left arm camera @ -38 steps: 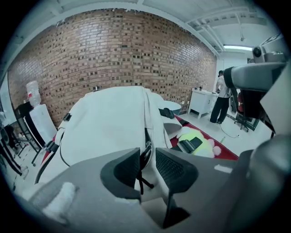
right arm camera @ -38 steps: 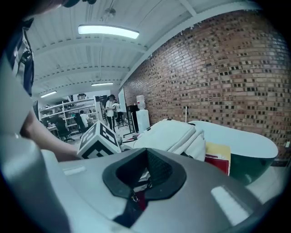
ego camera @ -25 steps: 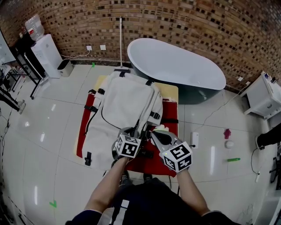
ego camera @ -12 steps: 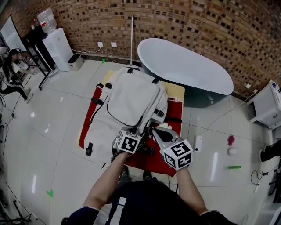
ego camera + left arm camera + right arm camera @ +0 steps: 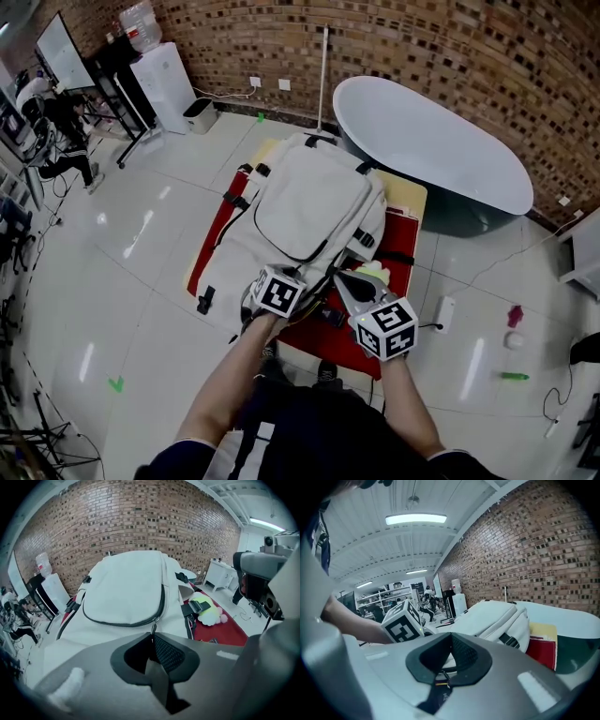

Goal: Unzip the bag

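Soft and floppy, the bag (image 5: 309,202) wants bracing: the right gripper (image 5: 451,637) stays out of the zip, clenched on a dark strap (image 5: 441,693), while the left gripper (image 5: 153,636), jaws just closing, pinches the small pull (image 5: 153,625) at frame centre.

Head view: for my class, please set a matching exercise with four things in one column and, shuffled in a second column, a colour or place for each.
Things:
1 backpack
2 mat
3 bathtub
4 marker pen

Descriptions:
A green
B white inside, dark outside
C red
D lying on the mat

Pairs: 1-D, 2-C, 3-B, 4-A
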Motion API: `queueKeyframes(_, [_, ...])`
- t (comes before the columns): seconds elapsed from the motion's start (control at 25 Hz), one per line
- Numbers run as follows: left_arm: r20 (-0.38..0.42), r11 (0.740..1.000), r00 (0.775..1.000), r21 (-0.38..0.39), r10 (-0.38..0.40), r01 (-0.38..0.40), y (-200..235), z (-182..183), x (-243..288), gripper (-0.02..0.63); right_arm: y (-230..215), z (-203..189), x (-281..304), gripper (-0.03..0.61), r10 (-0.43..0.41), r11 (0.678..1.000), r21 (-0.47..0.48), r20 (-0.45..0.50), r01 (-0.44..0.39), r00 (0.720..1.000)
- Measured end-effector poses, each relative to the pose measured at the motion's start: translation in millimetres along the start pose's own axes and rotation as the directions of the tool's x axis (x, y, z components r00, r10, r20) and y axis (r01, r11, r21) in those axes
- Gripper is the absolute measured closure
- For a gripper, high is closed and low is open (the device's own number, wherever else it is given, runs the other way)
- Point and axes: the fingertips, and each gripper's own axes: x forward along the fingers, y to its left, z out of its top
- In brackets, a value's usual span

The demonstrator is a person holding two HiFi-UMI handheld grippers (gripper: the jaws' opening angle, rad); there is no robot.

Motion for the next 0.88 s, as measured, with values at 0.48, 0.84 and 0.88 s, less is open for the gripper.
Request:
queueKeyframes(0.48, [0.019,0.978,0.986,0.135,-0.163,0.159,30,-1,-14,0.586,16,32,57,0.575,-0.095,0.994,-0.051,-0.012,0.095,0.995])
queueKeyframes(0.84, [-0.011,0.944,0.964,0.198,-0.267,0.264,42,-9,-12,0.589,20,28,84,0.575,-0.192,0.980,-0.058,-0.062,0.189,0.979])
queueKeyframes(0.88, [-0.009,0.941,0.961,0.200,-0.275,0.272,43,-10,-12,0.589,19,25,90,0.574,-0.198,0.979,-0.066,-0.073,0.194,0.977])
